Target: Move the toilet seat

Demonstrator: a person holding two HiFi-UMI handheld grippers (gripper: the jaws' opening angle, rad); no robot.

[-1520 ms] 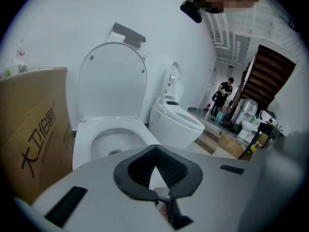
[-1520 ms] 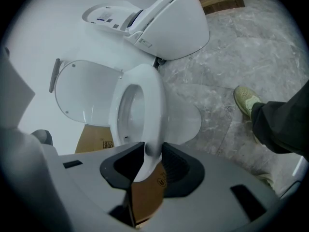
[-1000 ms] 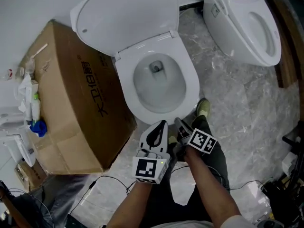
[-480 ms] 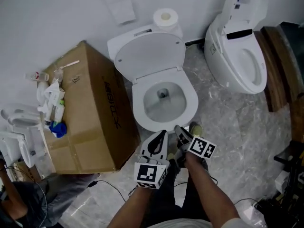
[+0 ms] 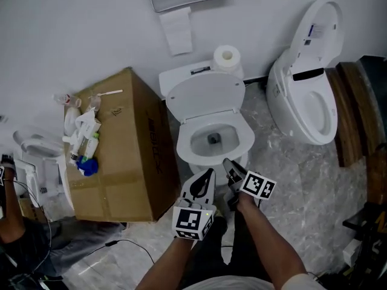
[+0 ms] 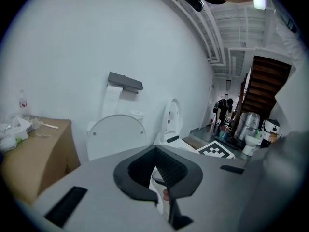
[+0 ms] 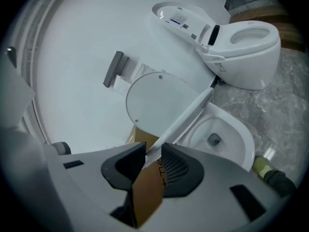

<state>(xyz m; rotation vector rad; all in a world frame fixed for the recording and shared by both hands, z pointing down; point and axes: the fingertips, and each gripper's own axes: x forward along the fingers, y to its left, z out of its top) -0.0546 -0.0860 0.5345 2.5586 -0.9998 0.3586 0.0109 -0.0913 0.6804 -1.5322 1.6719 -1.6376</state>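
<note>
A white toilet stands against the wall with its lid [image 5: 205, 95] raised; the seat ring [image 5: 185, 142] appears to lie down on the bowl. Both grippers are held side by side in front of the bowl, apart from it and touching nothing. My left gripper [image 5: 208, 174] has its fingertips meeting, with nothing between them. In the left gripper view the lid [image 6: 116, 137] shows beyond the left gripper [image 6: 155, 151]. My right gripper [image 5: 231, 165] is open and empty; its jaws have just opened a little further. Past the right gripper [image 7: 153, 151] I see the lid [image 7: 154, 103] and bowl [image 7: 227, 134].
A cardboard box [image 5: 121, 150] stands left of the toilet, with bottles and tissue [image 5: 84, 138] on top. A second toilet [image 5: 308, 95] is at the right, beside wooden steps [image 5: 357, 113]. A paper roll [image 5: 227, 56] sits on the tank. Cables [image 5: 121, 246] lie on the floor.
Both grippers have risen and drawn back from the toilet, which now looks smaller and farther off. More of the wall and box has come into view.
</note>
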